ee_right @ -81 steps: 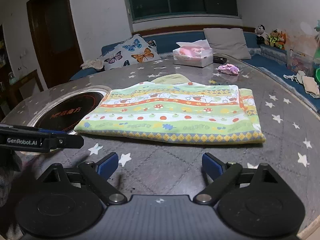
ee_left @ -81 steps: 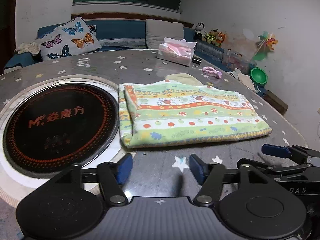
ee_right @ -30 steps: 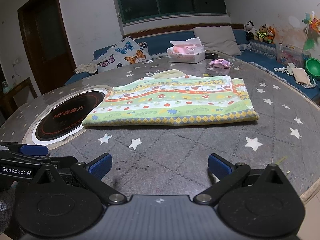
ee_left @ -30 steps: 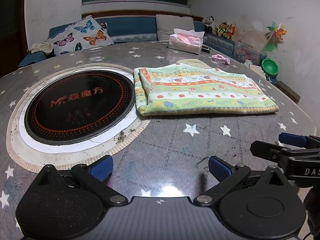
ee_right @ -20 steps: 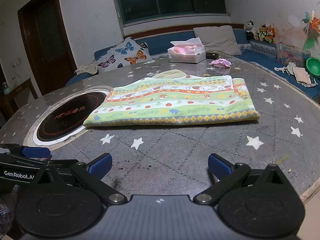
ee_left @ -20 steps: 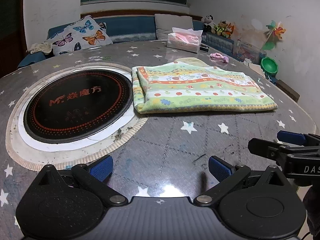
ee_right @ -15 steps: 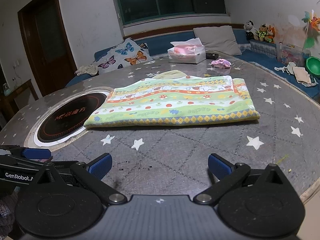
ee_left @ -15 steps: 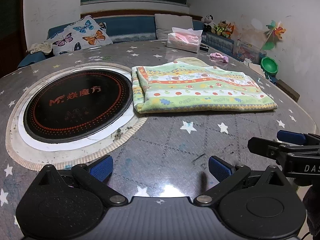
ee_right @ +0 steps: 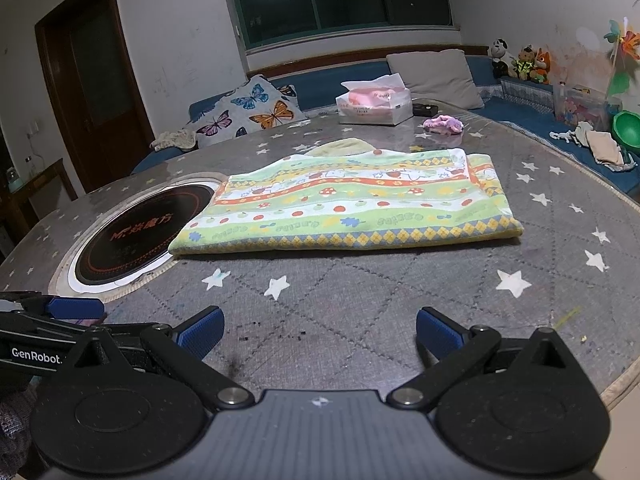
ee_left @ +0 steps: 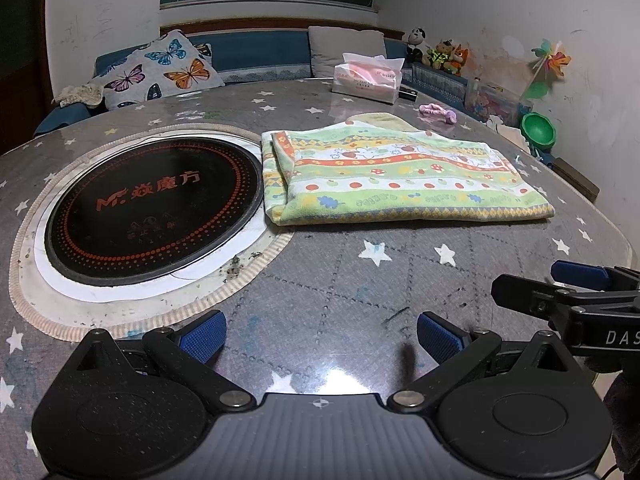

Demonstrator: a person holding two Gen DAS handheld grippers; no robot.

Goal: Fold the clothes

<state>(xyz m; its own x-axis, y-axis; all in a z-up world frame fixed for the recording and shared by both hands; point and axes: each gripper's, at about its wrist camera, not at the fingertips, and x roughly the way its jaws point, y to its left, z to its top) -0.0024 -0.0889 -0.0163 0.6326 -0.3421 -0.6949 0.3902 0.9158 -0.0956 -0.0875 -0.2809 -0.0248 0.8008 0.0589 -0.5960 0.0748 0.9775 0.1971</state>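
Observation:
A folded green, yellow and orange patterned cloth (ee_left: 404, 178) lies flat on the star-printed round table (ee_left: 328, 280); it also shows in the right wrist view (ee_right: 352, 204). My left gripper (ee_left: 322, 338) is open and empty, hovering over the table's near edge, well short of the cloth. My right gripper (ee_right: 320, 334) is open and empty, also near the front edge. Each gripper shows at the side of the other's view: the right one (ee_left: 568, 292) and the left one (ee_right: 60, 320).
A round black induction plate (ee_left: 152, 208) sits in the table left of the cloth. A tissue box (ee_left: 368, 80) and a pink scrunchie (ee_left: 438, 110) lie at the far side. A sofa with a butterfly cushion (ee_left: 160, 70) stands behind.
Both grippers have pulled back from the cloth toward the table's front edge and opened wider. In the last second they hardly move. The cloth has stayed put.

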